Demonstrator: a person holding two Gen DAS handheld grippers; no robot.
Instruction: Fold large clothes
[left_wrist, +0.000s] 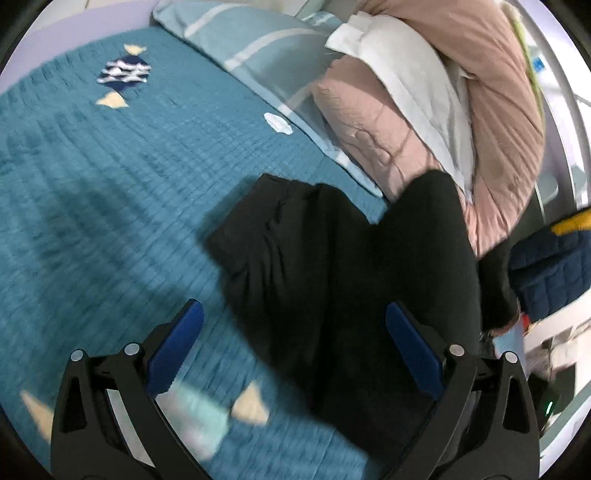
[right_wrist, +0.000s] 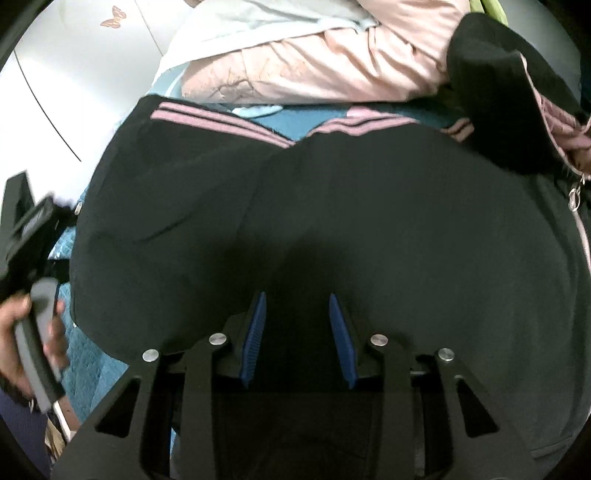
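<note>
**Black jacket spread on the teal quilt, both grippers over it**

We find no readable brand name or writing in either view; the nearest thing to a mark is the set of pink stripes (right_wrist: 221, 120) running along the black jacket's (right_wrist: 332, 206) sleeves, beyond our right fingertips.

The jacket is a soft, matte black knit with a pink-edged zipper whose metal pull (right_wrist: 574, 195) hangs far to the right of the right fingers. It lies on a teal quilt (left_wrist: 110, 192), ribbed in close stitched rows and patched with cream triangles and a navy-and-white motif.

Our left gripper (left_wrist: 295, 354) stands wide open with nothing between its blue pads (left_wrist: 177, 350); the right pad sits over black cloth, the left pad over bare quilt. Ahead of the fingers the jacket bunches into a dark heap against a puffy pink comforter (left_wrist: 388, 129) and a striped pale-blue pillow (left_wrist: 251, 48).

Our right gripper (right_wrist: 297, 332) is partly open, its ribbed blue pads (right_wrist: 255, 332) parted over the jacket; whether cloth is caught between them we cannot tell.

Only the right view shows the stripes, the zipper, and the person's left hand (right_wrist: 22, 343) on its gray handle, off to the left of the fingers. Only the left view shows the quilt's patchwork.
</note>
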